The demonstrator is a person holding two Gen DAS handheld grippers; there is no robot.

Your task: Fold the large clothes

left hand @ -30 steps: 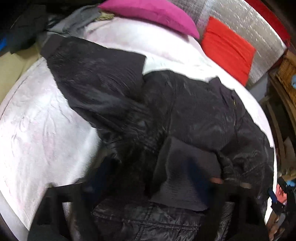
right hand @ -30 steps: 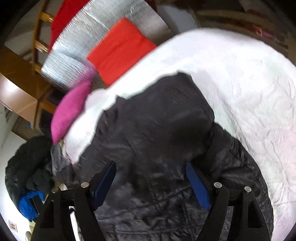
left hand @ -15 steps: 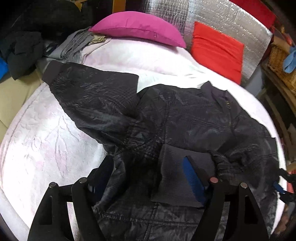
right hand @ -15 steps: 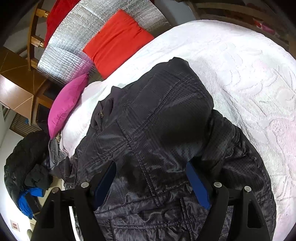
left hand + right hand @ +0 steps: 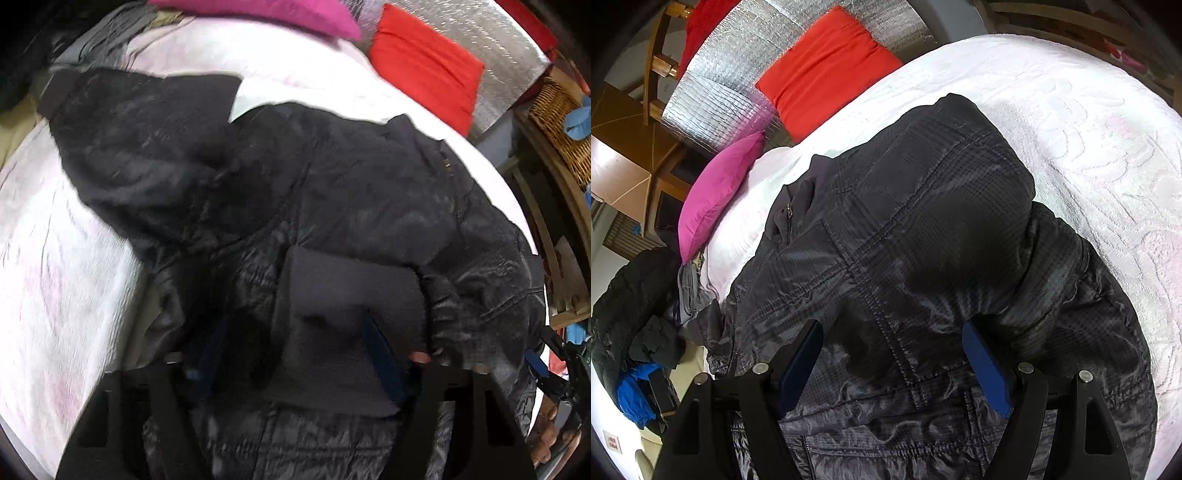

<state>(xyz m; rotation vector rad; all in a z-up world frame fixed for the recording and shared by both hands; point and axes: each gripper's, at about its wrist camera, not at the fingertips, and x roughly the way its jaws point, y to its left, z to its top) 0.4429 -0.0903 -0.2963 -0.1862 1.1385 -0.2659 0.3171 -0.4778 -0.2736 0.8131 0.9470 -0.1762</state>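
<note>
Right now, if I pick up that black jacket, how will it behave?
The black jacket would likely flop and drape, since it lies creased on the white bedspread. Its shiny shell looks slippery. Its spread sleeve would probably dangle.

No legible text, labels, brands, numbers or signs appear in either view. The left wrist view is motion-blurred. In the right wrist view, a small card [image 5: 612, 441] at the lower left edge carries a red mark, too small to read. The jacket [image 5: 923, 258] shows no readable label.
</note>
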